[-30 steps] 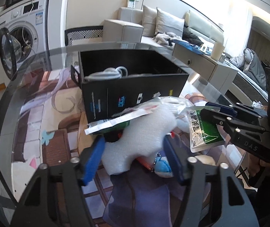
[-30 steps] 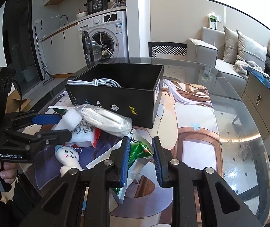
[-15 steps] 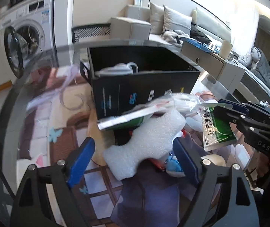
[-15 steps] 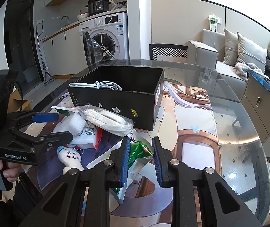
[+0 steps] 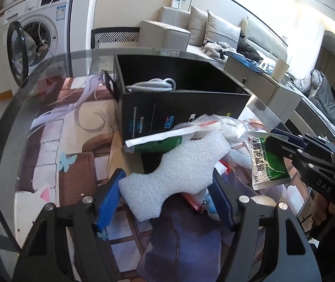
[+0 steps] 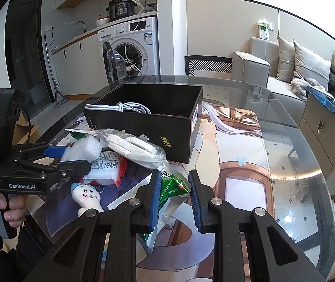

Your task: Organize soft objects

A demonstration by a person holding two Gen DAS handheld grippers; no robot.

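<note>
A white foam piece (image 5: pixel 177 171) lies in a pile on the table in front of a black box (image 5: pixel 181 108). My left gripper (image 5: pixel 167 197) is open, its blue pads on either side of the foam's near end. It also shows in the right wrist view (image 6: pixel 73 157). My right gripper (image 6: pixel 174 197) is shut on a green sachet (image 6: pixel 172 190), which the left wrist view shows hanging from it (image 5: pixel 268 164). The pile also holds a clear bag with white contents (image 6: pixel 134 148), a white-and-red pack (image 6: pixel 108 166) and a small plush keychain (image 6: pixel 87 195).
The black box (image 6: pixel 148 127) holds a coiled white cable (image 6: pixel 120 107). The round glass table (image 6: pixel 292 164) has a printed mat on it. A washing machine (image 6: pixel 132 49) stands behind, a sofa (image 6: pixel 285 70) and a cabinet (image 6: pixel 327 127) to the right.
My left gripper opened wider, then narrowed a little around the foam while shifting slightly. My right gripper lifted slightly with the green sachet still held.
</note>
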